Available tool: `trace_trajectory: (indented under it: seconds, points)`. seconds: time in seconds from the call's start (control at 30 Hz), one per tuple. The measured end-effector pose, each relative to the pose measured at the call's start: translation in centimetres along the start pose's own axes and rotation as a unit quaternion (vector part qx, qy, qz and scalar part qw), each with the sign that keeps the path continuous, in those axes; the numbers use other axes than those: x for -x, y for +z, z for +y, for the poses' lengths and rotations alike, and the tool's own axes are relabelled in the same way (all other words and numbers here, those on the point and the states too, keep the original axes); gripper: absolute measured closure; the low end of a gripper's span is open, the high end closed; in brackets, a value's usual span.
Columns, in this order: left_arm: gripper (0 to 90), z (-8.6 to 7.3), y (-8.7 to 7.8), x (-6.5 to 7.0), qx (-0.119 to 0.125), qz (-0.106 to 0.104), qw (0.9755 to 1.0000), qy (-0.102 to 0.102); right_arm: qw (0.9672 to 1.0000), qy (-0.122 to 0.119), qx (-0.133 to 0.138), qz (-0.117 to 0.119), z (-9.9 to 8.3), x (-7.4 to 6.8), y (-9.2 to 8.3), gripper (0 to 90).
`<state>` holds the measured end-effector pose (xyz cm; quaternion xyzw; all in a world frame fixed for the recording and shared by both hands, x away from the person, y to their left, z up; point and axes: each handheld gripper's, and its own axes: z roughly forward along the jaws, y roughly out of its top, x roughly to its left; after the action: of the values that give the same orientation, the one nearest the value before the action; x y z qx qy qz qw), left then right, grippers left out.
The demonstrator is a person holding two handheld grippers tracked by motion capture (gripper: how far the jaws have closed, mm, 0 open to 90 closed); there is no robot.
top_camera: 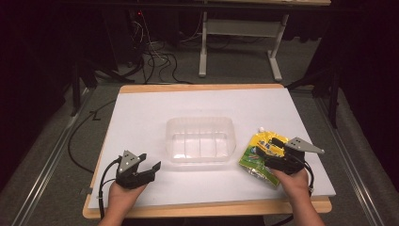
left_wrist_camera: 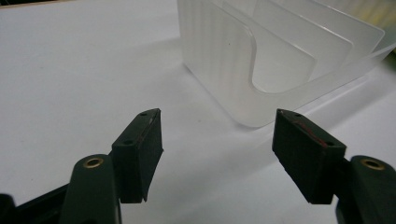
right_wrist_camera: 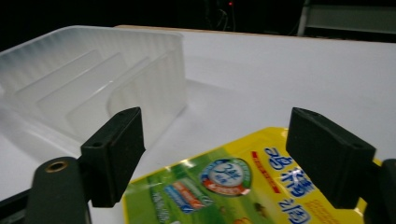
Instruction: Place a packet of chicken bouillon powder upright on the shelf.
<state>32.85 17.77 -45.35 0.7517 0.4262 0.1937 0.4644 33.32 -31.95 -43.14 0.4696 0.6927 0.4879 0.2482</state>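
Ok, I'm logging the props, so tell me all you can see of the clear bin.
The clear plastic bin is a translucent, rectangular, open-topped tray with rounded corners and frosted upright dividers inside. It looks empty, standing upright mid-table on the white tabletop. The yellow pouch lies just right of it; neither gripper touches it.

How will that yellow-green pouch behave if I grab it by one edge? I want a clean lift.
The pouch looks like a thin glossy film, so it will probably flop and sag from one edge. Its shiny surface may slip between the pads. The right hand-held gripper stands open over it; a firm pinch seems wise.
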Motion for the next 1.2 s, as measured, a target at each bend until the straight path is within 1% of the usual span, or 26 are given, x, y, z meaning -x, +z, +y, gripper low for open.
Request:
trace_trajectory:
  seconds: [0.07, 0.1, 0.17, 0.2, 0.37, 0.4, 0.43, 0.63, 0.8, 0.93, 1.1, 1.2]
  points:
    - [34.9, 0.1, -0.1, -0.2, 0.003, -0.010, 0.9998, -0.015, 1.0000, 0.006, -0.004, -0.005, -0.1, 0.6, 0.0, 22.1]
    - [35.2, 0.1, -0.1, -0.2, 0.005, -0.010, 0.9998, -0.015, 0.9999, 0.010, -0.007, -0.010, -0.1, 0.9, 0.0, 22.9]
    - [34.6, 0.1, -0.1, -0.3, 0.005, -0.001, 1.0000, -0.007, 0.9997, 0.014, -0.015, -0.015, -0.2, 1.6, 0.2, 23.7]
    - [32.5, 0.0, 0.0, -0.2, 0.002, 0.004, 1.0000, -0.006, 0.9994, 0.020, -0.020, -0.017, -0.3, 2.0, 0.2, 23.7]
    - [28.6, 0.0, 0.0, -0.4, 0.002, 0.010, 1.0000, -0.001, 0.9980, 0.041, -0.038, -0.028, -0.8, 3.6, 0.4, 23.7]
    - [28.7, 0.1, 0.0, -0.5, 0.002, 0.011, 0.9999, 0.000, 0.9979, 0.039, -0.041, -0.032, -0.8, 3.8, 0.4, 23.7]
    - [28.5, 0.1, 0.0, -0.5, 0.003, 0.012, 0.9999, -0.001, 0.9975, 0.043, -0.045, -0.035, -0.9, 4.1, 0.4, 23.7]
    - [26.3, 0.1, -0.1, -0.6, 0.003, 0.018, 0.9998, 0.006, 0.9955, 0.066, -0.052, -0.044, -1.1, 5.4, 0.2, 22.8]
    - [26.2, 0.1, -0.4, -0.4, 0.008, 0.018, 0.9998, 0.010, 0.9951, 0.072, -0.049, -0.046, -1.2, 6.1, -0.1, 22.1]
    - [26.1, 0.2, -0.4, -0.6, 0.008, 0.016, 0.9998, 0.009, 0.9941, 0.079, -0.051, -0.053, -1.3, 6.8, -0.2, 22.0]
    - [25.9, 0.1, -0.4, -0.6, 0.007, 0.014, 0.9998, 0.010, 0.9919, 0.095, -0.055, -0.065, -1.5, 7.7, -0.1, 21.3]
    - [25.9, 0.1, -0.3, -0.5, 0.005, 0.013, 0.9998, 0.010, 0.9905, 0.107, -0.055, -0.066, -1.6, 8.5, 0.0, 19.7]
